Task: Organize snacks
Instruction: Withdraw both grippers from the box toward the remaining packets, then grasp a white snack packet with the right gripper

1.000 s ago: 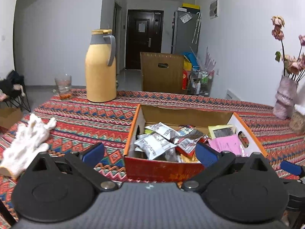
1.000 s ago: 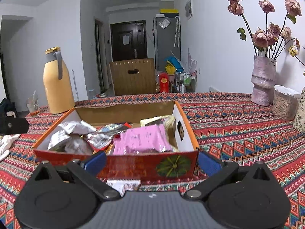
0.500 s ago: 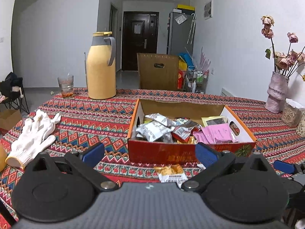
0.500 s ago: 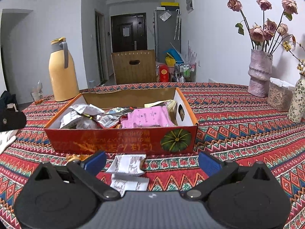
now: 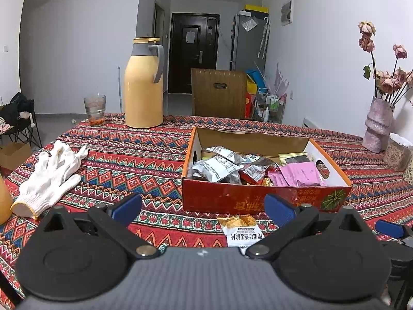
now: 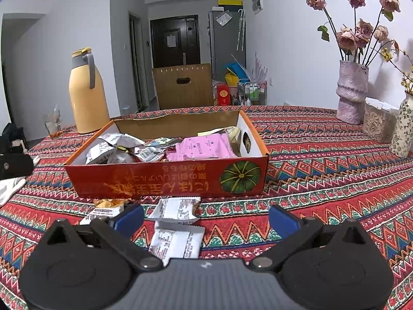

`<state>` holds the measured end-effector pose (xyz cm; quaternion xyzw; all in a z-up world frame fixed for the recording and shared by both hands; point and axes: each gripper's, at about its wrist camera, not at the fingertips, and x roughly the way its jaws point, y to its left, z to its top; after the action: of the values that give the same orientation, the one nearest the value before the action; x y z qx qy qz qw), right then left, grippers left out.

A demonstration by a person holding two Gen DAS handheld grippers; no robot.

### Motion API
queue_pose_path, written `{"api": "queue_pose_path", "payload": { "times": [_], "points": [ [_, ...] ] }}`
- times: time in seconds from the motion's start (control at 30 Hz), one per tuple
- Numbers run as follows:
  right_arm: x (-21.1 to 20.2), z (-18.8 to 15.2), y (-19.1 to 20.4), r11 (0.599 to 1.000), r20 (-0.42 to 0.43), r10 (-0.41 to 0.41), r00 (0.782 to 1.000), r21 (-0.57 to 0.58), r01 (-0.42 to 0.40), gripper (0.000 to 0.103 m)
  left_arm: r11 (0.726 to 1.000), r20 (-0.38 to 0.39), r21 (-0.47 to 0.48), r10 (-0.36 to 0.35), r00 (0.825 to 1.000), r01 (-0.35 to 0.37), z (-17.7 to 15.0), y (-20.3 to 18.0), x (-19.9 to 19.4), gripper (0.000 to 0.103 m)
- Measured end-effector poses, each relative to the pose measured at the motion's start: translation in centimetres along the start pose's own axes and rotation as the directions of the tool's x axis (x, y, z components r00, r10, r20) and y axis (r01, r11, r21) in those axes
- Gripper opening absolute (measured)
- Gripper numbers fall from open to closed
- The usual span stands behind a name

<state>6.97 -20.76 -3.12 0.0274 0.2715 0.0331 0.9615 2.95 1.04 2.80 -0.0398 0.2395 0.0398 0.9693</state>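
A red cardboard box [image 5: 232,201] [image 6: 165,180] holds several snack packets, among them a pink one [image 5: 300,174] [image 6: 201,147] and silver ones [image 5: 216,165]. On the cloth in front of the box lie loose packets: an orange-and-white one [image 5: 241,228] [image 6: 107,206] and two white ones [image 6: 178,208] [image 6: 176,240]. My left gripper [image 5: 204,208] is open and empty, near the box's front wall. My right gripper [image 6: 205,219] is open and empty, with the white packets between its fingers' line of sight.
A yellow thermos jug [image 5: 144,84] and a glass [image 5: 95,109] stand at the table's far left. A white glove [image 5: 49,178] lies at the left. A vase of dried roses [image 6: 352,95], a clear container [image 6: 379,122] and a patterned vase [image 6: 404,126] stand at the right.
Both grippers have drawn back from the box. The loose packets in front of it have come into view. Both stay open.
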Motion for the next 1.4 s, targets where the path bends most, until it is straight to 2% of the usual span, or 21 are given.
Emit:
{"api": "queue_pose_path", "payload": {
  "times": [0.17,0.4,0.63,0.77,0.87,0.97,1.0,1.07,1.13,1.17,1.23,1.4],
  "points": [
    [-0.1,-0.1,-0.8,1.0,0.019,0.007,1.0,0.017,-0.007,0.103,1.0,0.007,-0.003,-0.019,1.0,0.019,-0.1,0.3,0.0,0.103],
    [1.5,-0.6,-0.8,0.998,-0.025,0.056,0.998,0.003,-0.056,0.103,1.0,-0.028,-0.012,-0.029,0.999,0.029,-0.6,0.3,1.4,0.103],
    [3.4,-1.6,0.8,0.996,-0.102,0.078,0.992,-0.037,-0.082,0.103,1.0,-0.079,-0.021,-0.021,0.997,0.019,-1.4,0.7,2.7,0.103],
    [5.3,-2.4,1.6,0.997,-0.166,0.062,0.984,-0.034,-0.069,0.101,1.0,-0.105,-0.017,-0.014,0.994,0.012,-2.0,0.8,3.2,0.103],
    [6.5,-2.6,2.0,0.998,-0.209,0.043,0.977,-0.031,-0.051,0.094,1.0,-0.124,-0.015,-0.009,0.992,0.007,-2.4,1.0,3.6,0.103],
    [6.7,-2.8,2.1,0.998,-0.208,0.036,0.978,-0.033,-0.044,0.091,1.0,-0.141,-0.011,-0.008,0.99,0.007,-2.8,1.1,4.0,0.103],
    [6.6,-2.8,2.1,0.998,-0.203,0.037,0.978,-0.035,-0.045,0.087,1.0,-0.146,-0.008,-0.009,0.989,0.008,-2.9,1.1,4.1,0.103],
    [6.3,-2.9,2.1,0.998,-0.194,0.032,0.981,-0.047,-0.042,0.076,1.0,-0.157,-0.003,-0.011,0.988,0.011,-3.1,1.0,4.3,0.103],
    [6.1,-3.0,2.2,0.997,-0.184,0.035,0.982,-0.063,-0.047,0.056,1.0,-0.166,0.003,-0.013,0.986,0.013,-3.3,0.8,4.4,0.103],
    [6.0,-3.0,2.2,0.996,-0.181,0.039,0.983,-0.067,-0.051,0.05,1.0,-0.17,0.006,-0.014,0.985,0.015,-3.3,0.7,4.5,0.103],
    [5.7,-3.0,2.1,0.996,-0.179,0.056,0.982,-0.064,-0.068,0.046,1.0,-0.176,0.011,-0.016,0.984,0.018,-3.5,0.6,4.6,0.103],
    [4.5,-3.2,1.3,0.996,-0.143,0.079,0.987,-0.033,-0.084,0.043,0.999,-0.195,0.024,-0.03,0.98,0.035,-3.7,0.5,5.1,0.103]
  ]
}}
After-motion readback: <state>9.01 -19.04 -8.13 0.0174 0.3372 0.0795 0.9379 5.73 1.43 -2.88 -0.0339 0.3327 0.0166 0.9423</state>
